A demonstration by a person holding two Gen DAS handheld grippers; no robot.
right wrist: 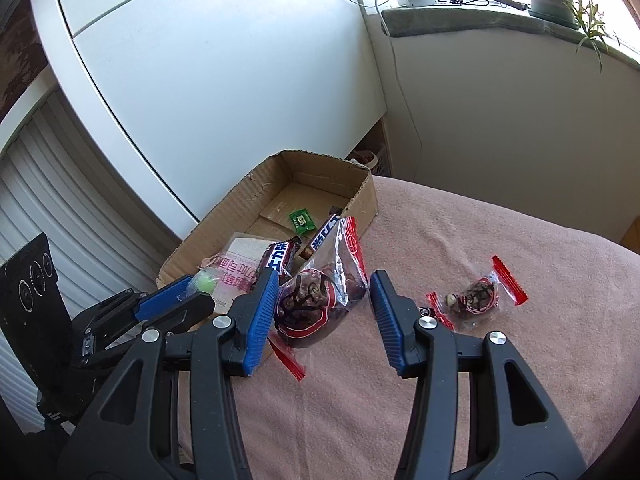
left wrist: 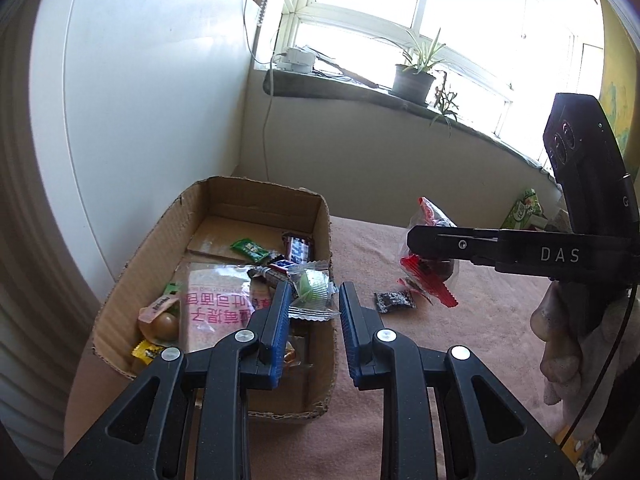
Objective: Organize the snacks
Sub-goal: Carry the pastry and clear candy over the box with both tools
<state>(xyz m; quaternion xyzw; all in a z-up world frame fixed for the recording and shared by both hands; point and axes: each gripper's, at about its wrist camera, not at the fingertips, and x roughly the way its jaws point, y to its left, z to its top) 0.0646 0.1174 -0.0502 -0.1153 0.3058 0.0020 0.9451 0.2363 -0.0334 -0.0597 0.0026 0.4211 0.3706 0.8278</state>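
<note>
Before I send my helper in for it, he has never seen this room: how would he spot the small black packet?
Find the cardboard box on the pink blanket. Just right of it, outside, lies the small black packet, flat on the blanket. Its neighbours are clear wrappers with red edges; it alone is dark all over.

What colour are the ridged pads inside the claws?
Blue pads, clearest in the right wrist view.

Right hand-held gripper gapes around a red-edged snack bag.
</note>
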